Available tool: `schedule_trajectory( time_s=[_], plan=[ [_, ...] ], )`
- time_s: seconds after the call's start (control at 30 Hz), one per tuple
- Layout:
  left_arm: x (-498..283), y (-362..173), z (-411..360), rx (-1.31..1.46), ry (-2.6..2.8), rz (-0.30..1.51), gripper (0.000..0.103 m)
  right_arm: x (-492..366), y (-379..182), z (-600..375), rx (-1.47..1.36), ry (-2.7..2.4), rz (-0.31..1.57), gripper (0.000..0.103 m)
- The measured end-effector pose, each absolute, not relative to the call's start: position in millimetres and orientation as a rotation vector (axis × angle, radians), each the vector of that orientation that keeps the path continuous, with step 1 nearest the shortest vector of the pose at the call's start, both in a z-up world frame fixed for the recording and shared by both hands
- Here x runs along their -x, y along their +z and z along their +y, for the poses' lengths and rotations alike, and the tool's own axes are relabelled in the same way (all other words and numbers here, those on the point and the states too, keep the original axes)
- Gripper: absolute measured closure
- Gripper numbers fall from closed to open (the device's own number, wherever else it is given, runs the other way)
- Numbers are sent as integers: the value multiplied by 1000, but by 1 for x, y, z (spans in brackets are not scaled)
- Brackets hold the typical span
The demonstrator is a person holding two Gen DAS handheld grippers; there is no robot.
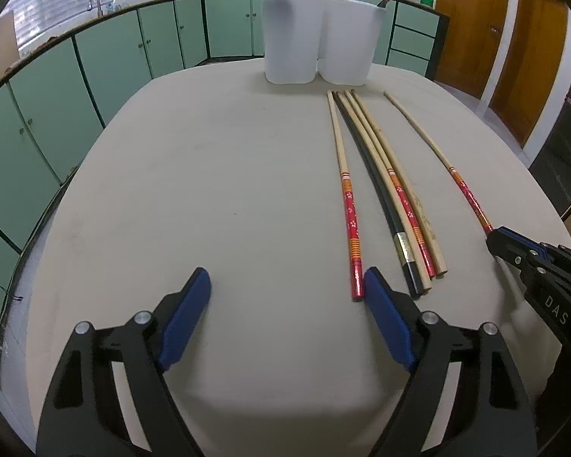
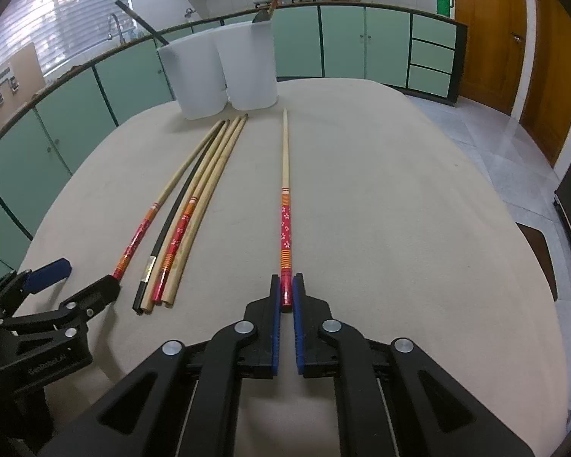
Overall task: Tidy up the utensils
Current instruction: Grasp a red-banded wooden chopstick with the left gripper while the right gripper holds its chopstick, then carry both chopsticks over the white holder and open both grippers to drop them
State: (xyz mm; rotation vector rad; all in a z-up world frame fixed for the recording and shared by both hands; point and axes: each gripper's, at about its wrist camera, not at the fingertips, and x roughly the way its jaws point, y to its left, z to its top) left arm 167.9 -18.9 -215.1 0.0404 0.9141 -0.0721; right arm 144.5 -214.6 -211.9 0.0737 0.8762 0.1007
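Note:
Several long chopsticks lie on the beige table (image 1: 209, 198). My right gripper (image 2: 286, 289) is shut on the red end of a lone red-patterned chopstick (image 2: 285, 224), which lies flat; it also shows in the left wrist view (image 1: 464, 186), with the right gripper (image 1: 498, 238) at its end. My left gripper (image 1: 287, 285) is open and empty, its right pad beside the end of another red chopstick (image 1: 350, 224). A bundle of chopsticks, one black (image 1: 373, 175), lies between them. Two white holders (image 1: 319, 38) stand at the far edge, each with a utensil inside.
Green kitchen cabinets (image 1: 106, 57) surround the table on the left and back. Wooden doors (image 2: 487, 30) stand at the right. The left gripper (image 2: 68, 285) shows at the left in the right wrist view.

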Motion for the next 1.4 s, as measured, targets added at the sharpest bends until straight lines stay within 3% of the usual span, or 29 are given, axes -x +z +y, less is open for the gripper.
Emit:
schedule_trajectory(
  time_s=[0.2,0.37,0.43,0.7,1.23,1.4],
  plan=[
    [-166,-213,-27,-39,-113,897,52,-146,-212,-217,-88,114,881,95],
    [-166,-212,-26,-20,-133,891,91,-145,-213,-217,-93,116,880,95],
    [-166,-213,-26,-18,-137,892,97,-145,-213,-217,-92,118,879,96],
    [-163,-200,-24,-25,-138,853,98,-142,-203,-218,-69,123,847,97],
    [-153,-115,-18,-29,-187,714,98,-132,-111,-236,-86,146,672,97],
    [-155,-128,-14,-24,-181,743,98,-133,-118,-231,-82,137,703,97]
  ],
)
